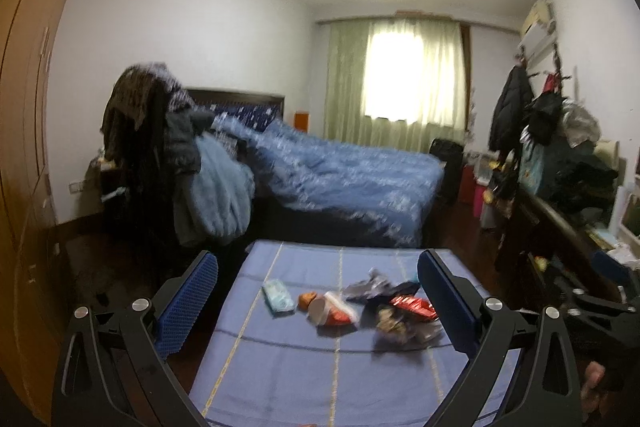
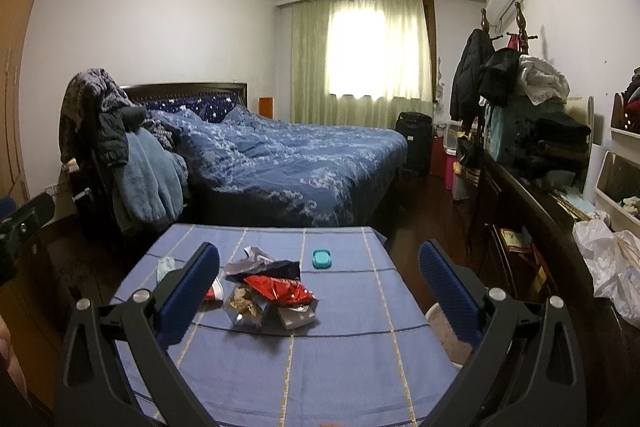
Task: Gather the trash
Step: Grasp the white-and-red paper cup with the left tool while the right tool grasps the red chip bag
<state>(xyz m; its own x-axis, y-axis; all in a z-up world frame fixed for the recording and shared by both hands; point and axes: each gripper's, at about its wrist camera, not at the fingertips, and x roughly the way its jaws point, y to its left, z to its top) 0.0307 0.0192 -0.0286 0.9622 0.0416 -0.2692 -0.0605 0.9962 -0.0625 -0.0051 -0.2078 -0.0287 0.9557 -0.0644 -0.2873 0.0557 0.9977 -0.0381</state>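
**Bedroom table with trash waiting**

Bedroom light is falling on a table [image 2: 360, 347] under a blue checked cloth, filling the lower middle of both views, with a bed [image 2: 288, 163] lying behind it. Wrappers [image 2: 276, 291] are sitting heaped at the cloth's centre, a paper cup [image 1: 324, 309] lying beside them. Both the left hand-held gripper [image 1: 320, 303] and right hand-held gripper [image 2: 320, 291] are hanging spread wide, grasping nothing, above the table's near edge.
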